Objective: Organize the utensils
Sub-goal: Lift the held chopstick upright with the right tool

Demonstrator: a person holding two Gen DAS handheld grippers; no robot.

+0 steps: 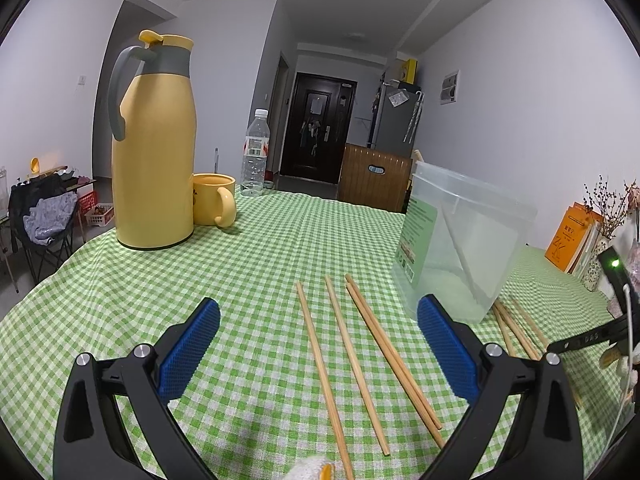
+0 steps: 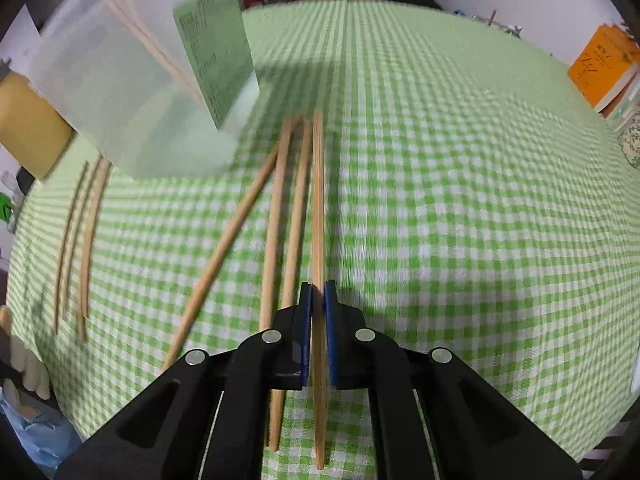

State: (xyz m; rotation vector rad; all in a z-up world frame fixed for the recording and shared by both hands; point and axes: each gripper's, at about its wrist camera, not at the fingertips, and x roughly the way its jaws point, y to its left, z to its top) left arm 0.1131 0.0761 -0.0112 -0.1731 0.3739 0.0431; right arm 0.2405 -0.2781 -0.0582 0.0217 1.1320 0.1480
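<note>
In the right wrist view my right gripper (image 2: 318, 286) is shut on one wooden chopstick (image 2: 318, 200), which runs straight ahead between the blue pads. Three loose chopsticks (image 2: 276, 208) lie just left of it on the checked cloth, and several more (image 2: 86, 232) lie farther left. A clear plastic container (image 2: 100, 92) stands at the upper left with chopsticks (image 2: 152, 44) leaning inside. In the left wrist view my left gripper (image 1: 319, 307) hangs open over several chopsticks (image 1: 352, 352), touching none. The container (image 1: 480, 240) stands just beyond its right finger, with more chopsticks (image 1: 516, 328) behind it.
A tall yellow thermos jug (image 1: 154, 152), a yellow mug (image 1: 214, 200) and a clear water bottle (image 1: 255, 156) stand at the table's far left. Orange books (image 1: 572, 240) and dried flowers sit at the right edge. The green checked tablecloth (image 1: 260, 264) covers the round table.
</note>
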